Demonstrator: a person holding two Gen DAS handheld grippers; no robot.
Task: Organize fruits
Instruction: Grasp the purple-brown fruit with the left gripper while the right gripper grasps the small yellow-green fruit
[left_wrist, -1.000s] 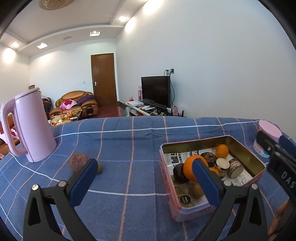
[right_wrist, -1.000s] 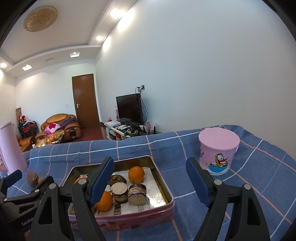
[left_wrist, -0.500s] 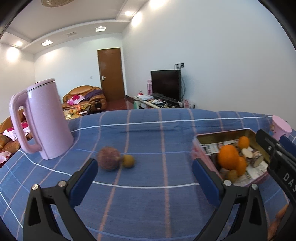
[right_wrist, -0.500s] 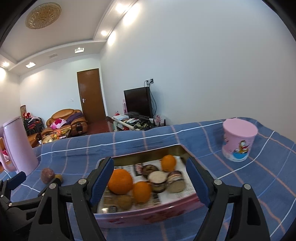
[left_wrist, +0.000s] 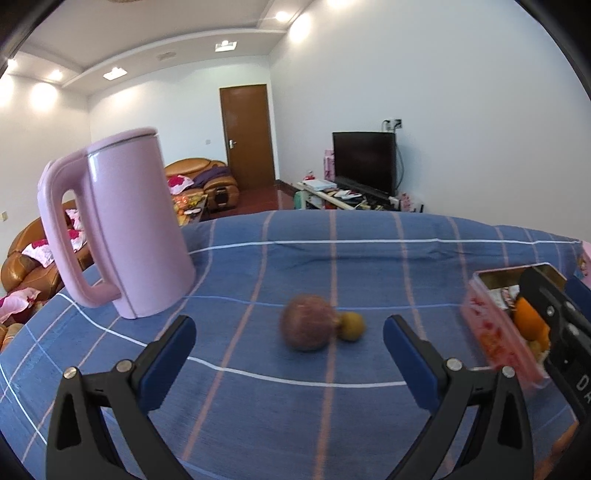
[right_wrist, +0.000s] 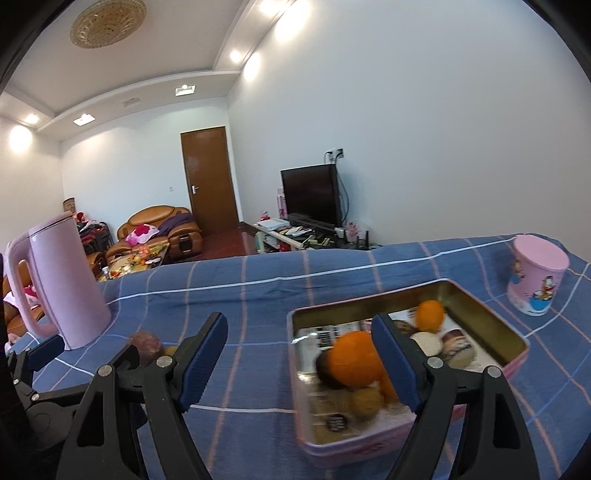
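Two loose fruits sit outside the tin: a reddish-brown round fruit (left_wrist: 306, 328) and a small yellow-green fruit (left_wrist: 351, 326), touching each other on the blue checked tablecloth (left_wrist: 332, 258). Your left gripper (left_wrist: 289, 339) is spread wide and holds nothing, with the reddish fruit dead ahead between its fingers, a touch right of centre, and the small one tucked against its right side. Your right gripper (right_wrist: 299, 356) is also released and empty, pointed at the gap beside the pink tin (right_wrist: 406, 432), which already holds a large orange (right_wrist: 352, 363), a smaller orange (right_wrist: 428, 314) and some dark and pale round pieces I cannot name through the blur. From the right wrist view the loose pair lies far left, partly behind the left finger, so your left hand is clearly the nearer one. The tin is to the right of the fruits, well apart. The round fruit has no long axis, so approach angle matters little; likely trouble is nudging the small fruit away as you close. A pink kettle (left_wrist: 122, 229) stands left of the fruits, and a pink cartoon cup (right_wrist: 537, 277) stands beyond the tin.
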